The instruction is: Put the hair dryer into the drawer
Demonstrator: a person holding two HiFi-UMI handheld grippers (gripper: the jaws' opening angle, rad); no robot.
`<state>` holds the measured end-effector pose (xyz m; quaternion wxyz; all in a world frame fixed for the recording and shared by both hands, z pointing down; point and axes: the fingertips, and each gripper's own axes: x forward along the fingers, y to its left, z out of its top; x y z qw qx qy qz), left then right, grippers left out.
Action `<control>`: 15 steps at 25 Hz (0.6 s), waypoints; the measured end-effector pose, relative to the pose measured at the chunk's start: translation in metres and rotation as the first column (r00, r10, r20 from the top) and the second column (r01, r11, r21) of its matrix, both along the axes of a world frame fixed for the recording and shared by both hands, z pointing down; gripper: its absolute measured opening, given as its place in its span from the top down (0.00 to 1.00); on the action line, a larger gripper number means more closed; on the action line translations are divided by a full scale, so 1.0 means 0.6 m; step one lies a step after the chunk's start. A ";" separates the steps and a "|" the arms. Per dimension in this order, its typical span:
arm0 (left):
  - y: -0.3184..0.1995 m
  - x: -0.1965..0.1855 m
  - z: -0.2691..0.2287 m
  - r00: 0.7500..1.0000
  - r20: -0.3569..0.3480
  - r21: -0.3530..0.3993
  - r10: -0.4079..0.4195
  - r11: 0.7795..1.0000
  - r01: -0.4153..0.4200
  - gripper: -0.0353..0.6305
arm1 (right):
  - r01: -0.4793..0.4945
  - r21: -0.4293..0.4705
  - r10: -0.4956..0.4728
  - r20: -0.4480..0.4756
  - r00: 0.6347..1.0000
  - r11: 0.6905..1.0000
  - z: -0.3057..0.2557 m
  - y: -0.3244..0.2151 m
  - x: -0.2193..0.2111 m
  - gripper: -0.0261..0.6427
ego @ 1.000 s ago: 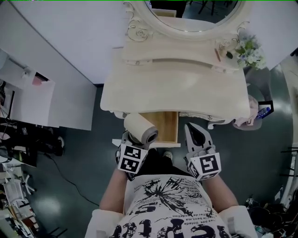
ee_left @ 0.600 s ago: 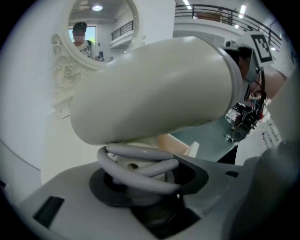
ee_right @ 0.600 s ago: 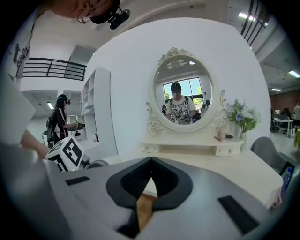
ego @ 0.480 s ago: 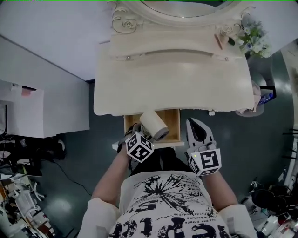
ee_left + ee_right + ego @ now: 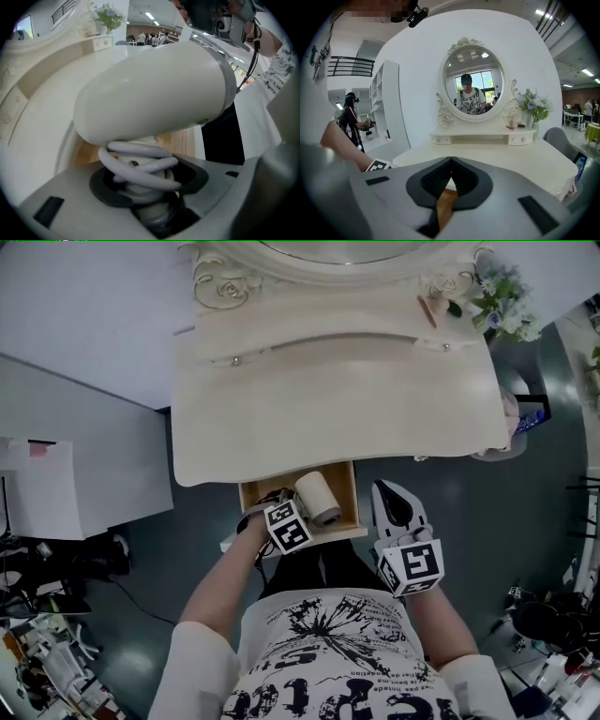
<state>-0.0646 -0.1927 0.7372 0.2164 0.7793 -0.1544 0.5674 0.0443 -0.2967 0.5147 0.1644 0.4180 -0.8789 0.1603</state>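
Observation:
The hair dryer is cream with a grey rear ring. It hangs low over the open wooden drawer under the front of the dressing table. My left gripper points steeply down and is shut on the dryer's handle, which has a grey cord coiled around it. The dryer's barrel fills the left gripper view. My right gripper stays just right of the drawer, shut and empty; in the right gripper view its jaws meet at the tip.
The oval mirror and a small shelf stand at the back of the table, with a flower bunch at the right end. A white cabinet stands to the left on the dark floor. The person's legs are close behind the drawer front.
My left gripper has gone down with the hair dryer and rolled, bringing the dryer lower over the drawer. The right gripper has sunk slightly and stays shut.

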 end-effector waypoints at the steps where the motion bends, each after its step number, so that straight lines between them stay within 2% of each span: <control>1: 0.002 0.000 0.009 1.000 0.001 -0.024 0.006 1.000 -0.006 0.57 | -0.002 -0.002 0.002 -0.003 1.000 1.000 0.003 0.000 0.001 0.94; 9: 0.013 -0.001 0.072 0.999 0.027 -0.177 0.043 0.983 -0.037 0.57 | -0.030 -0.024 0.029 -0.032 0.999 0.999 0.020 0.010 0.015 0.94; 11: 0.014 0.002 0.083 0.995 0.043 -0.192 0.085 0.979 -0.075 0.57 | -0.041 -0.031 0.040 -0.037 0.999 0.999 0.023 0.011 0.021 0.94; 15: 0.004 0.012 0.109 0.978 0.089 -0.170 0.187 0.971 -0.170 0.57 | -0.059 -0.049 0.056 -0.047 0.997 0.997 0.032 0.012 0.032 0.94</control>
